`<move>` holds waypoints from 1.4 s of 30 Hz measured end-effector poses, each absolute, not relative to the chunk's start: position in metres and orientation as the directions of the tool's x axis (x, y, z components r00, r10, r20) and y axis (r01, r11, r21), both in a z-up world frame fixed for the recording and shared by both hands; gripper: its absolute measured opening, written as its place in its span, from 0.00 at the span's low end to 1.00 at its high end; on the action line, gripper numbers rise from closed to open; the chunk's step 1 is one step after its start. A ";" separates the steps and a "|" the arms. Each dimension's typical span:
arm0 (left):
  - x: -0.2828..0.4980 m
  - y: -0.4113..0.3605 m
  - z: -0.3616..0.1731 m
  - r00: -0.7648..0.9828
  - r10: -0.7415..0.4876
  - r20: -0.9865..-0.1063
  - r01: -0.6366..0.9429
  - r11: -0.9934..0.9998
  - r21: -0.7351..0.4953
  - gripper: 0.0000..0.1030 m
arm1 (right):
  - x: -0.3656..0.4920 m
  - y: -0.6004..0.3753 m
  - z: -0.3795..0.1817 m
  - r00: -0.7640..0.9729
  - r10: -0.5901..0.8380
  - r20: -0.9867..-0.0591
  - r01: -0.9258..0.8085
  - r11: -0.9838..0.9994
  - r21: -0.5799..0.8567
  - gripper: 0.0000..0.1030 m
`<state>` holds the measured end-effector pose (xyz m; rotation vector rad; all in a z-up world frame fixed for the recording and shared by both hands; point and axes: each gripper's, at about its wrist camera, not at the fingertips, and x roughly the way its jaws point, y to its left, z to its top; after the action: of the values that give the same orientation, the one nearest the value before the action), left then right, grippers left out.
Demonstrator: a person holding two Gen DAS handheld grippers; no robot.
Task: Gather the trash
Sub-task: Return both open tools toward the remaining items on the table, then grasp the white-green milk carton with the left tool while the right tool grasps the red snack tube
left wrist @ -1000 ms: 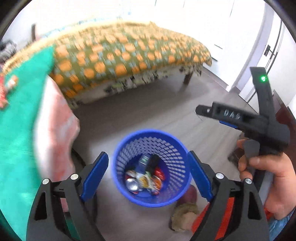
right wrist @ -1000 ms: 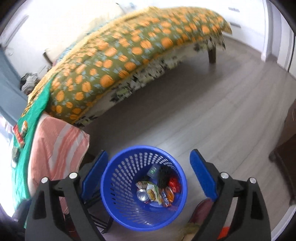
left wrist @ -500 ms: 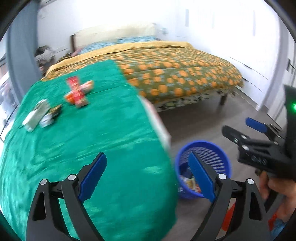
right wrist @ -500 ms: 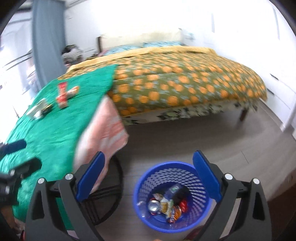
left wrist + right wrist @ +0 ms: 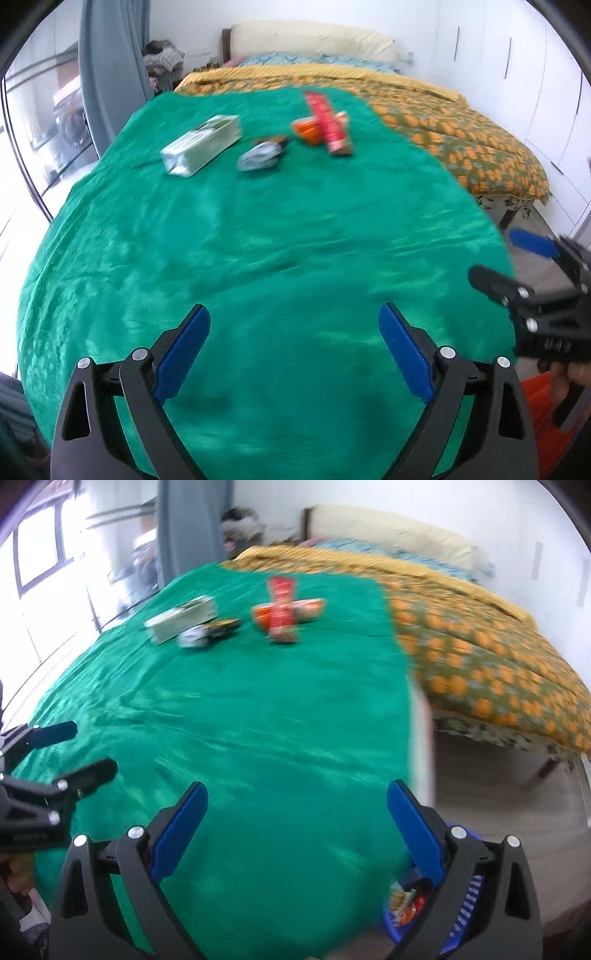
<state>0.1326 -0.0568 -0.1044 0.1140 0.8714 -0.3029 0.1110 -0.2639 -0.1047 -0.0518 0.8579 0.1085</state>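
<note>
Several pieces of trash lie at the far end of a green cloth-covered table (image 5: 258, 258): a white and green carton (image 5: 201, 144), a crumpled silver wrapper (image 5: 260, 157), and a red packet (image 5: 327, 122) across an orange packet (image 5: 306, 131). The right wrist view shows the same carton (image 5: 181, 622), red packet (image 5: 282, 607) and a dark wrapper (image 5: 223, 624). My left gripper (image 5: 293, 314) is open and empty over the near part of the cloth. My right gripper (image 5: 297, 790) is open and empty near the table's right edge. A blue mesh basket (image 5: 469, 893) holding trash sits on the floor below it.
A bed with an orange-patterned cover (image 5: 480, 147) stands beyond the table on the right. A grey curtain (image 5: 110, 55) and a window are at the far left. White wardrobe doors (image 5: 535, 92) line the right wall. A pink striped cloth edge (image 5: 421, 746) hangs at the table's side.
Both grippers swung away from above the blue basket to over the green table. The basket has slid out of the left wrist view and to the right wrist view's bottom corner.
</note>
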 end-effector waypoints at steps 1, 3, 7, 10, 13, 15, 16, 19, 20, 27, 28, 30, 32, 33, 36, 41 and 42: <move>0.138 -0.047 -0.106 0.594 -0.229 -0.771 0.316 0.948 -0.038 0.89 | 0.120 -0.253 -0.105 0.637 0.089 -0.766 -0.136 0.991 0.002 0.92; 0.150 -0.029 -0.109 0.567 -0.257 -0.782 0.327 0.942 -0.072 0.89 | 0.143 -0.227 -0.109 0.620 0.104 -0.778 -0.172 0.985 -0.005 0.92; 0.195 0.004 -0.105 0.558 -0.282 -0.781 0.330 0.938 -0.103 0.89 | 0.174 -0.192 -0.120 0.596 0.107 -0.796 -0.217 0.976 -0.031 0.92; 0.240 0.012 -0.101 0.548 -0.281 -0.788 0.359 0.930 -0.082 0.90 | 0.180 -0.187 -0.127 0.585 0.111 -0.803 -0.222 0.975 -0.026 0.92; 0.288 0.017 -0.099 0.545 -0.276 -0.792 0.369 0.927 -0.069 0.90 | 0.181 -0.190 -0.140 0.561 0.128 -0.818 -0.210 0.978 0.009 0.94; 0.317 0.018 -0.098 0.545 -0.275 -0.792 0.366 0.928 -0.070 0.90 | 0.183 -0.195 -0.141 0.555 0.143 -0.820 -0.201 0.979 0.035 0.95; 0.331 0.017 -0.097 0.543 -0.279 -0.792 0.369 0.926 -0.074 0.90 | 0.183 -0.194 -0.141 0.555 0.141 -0.820 -0.201 0.979 0.032 0.95; 0.371 0.006 -0.096 0.525 -0.279 -0.804 0.412 0.910 -0.047 0.92 | 0.184 -0.192 -0.142 0.554 0.136 -0.822 -0.203 0.979 0.026 0.96; 0.381 0.002 -0.098 0.518 -0.273 -0.811 0.424 0.905 -0.034 0.92 | 0.183 -0.193 -0.142 0.553 0.138 -0.821 -0.203 0.979 0.029 0.96; 0.426 -0.014 -0.106 0.484 -0.268 -0.833 0.486 0.874 0.001 0.85 | 0.184 -0.194 -0.143 0.553 0.136 -0.822 -0.201 0.979 0.026 0.96; 0.428 -0.015 -0.107 0.472 -0.278 -0.837 0.497 0.868 -0.008 0.73 | 0.184 -0.194 -0.143 0.553 0.136 -0.822 -0.201 0.979 0.026 0.96; 0.430 -0.017 -0.110 0.441 -0.289 -0.850 0.511 0.859 -0.026 0.50 | 0.184 -0.194 -0.143 0.553 0.136 -0.822 -0.201 0.979 0.026 0.96; 0.426 -0.017 -0.108 0.477 -0.278 -0.833 0.497 0.868 -0.005 0.49 | 0.184 -0.194 -0.144 0.553 0.136 -0.822 -0.202 0.979 0.026 0.96; 0.421 -0.016 -0.107 0.489 -0.273 -0.828 0.487 0.873 0.000 0.49 | 0.184 -0.195 -0.144 0.553 0.136 -0.822 -0.202 0.979 0.027 0.96; 0.401 -0.003 -0.102 0.516 -0.252 -0.819 0.423 0.906 -0.012 0.49 | 0.184 -0.195 -0.144 0.553 0.136 -0.822 -0.202 0.979 0.027 0.96; 0.333 0.022 -0.098 0.533 -0.186 -0.825 0.329 0.944 0.000 0.49 | 0.184 -0.195 -0.144 0.553 0.136 -0.822 -0.202 0.979 0.026 0.96; 0.316 0.027 -0.098 0.530 -0.185 -0.828 0.317 0.948 -0.008 0.49 | 0.184 -0.195 -0.144 0.553 0.136 -0.822 -0.202 0.979 0.026 0.96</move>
<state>0.3157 0.0265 -0.0976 0.1497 0.9681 -0.3008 0.1838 -0.1945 -0.1438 -0.0741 0.9645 0.1998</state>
